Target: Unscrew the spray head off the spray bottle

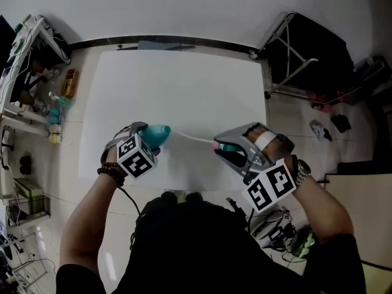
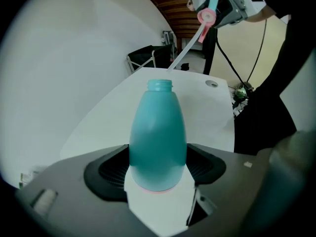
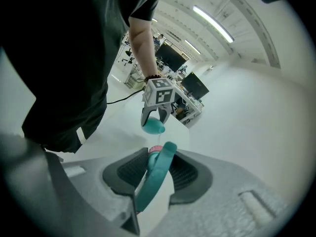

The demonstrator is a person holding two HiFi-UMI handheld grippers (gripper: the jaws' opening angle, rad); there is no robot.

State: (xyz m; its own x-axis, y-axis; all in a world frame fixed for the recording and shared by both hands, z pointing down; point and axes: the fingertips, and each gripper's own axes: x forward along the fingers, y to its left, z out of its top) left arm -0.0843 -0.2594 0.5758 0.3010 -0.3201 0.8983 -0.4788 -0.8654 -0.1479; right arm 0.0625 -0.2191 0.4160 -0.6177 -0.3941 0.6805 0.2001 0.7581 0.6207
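A teal spray bottle (image 1: 157,134) lies gripped by its body in my left gripper (image 1: 149,141), its open threaded neck pointing right. In the left gripper view the bottle (image 2: 158,132) sits between both pads, neck bare. My right gripper (image 1: 223,147) is shut on the teal and pink spray head (image 1: 228,146), held apart from the bottle. Its clear dip tube (image 1: 193,138) stretches back toward the bottle's mouth; whether the tip is still inside I cannot tell. The right gripper view shows the spray head (image 3: 155,177) clamped between the pads, with the bottle (image 3: 154,126) beyond.
Both grippers hover near the front edge of a white table (image 1: 184,84). A black folding stand (image 1: 303,51) is on the floor to the right. Cluttered shelves (image 1: 33,72) stand to the left, and cables lie on the floor by my feet.
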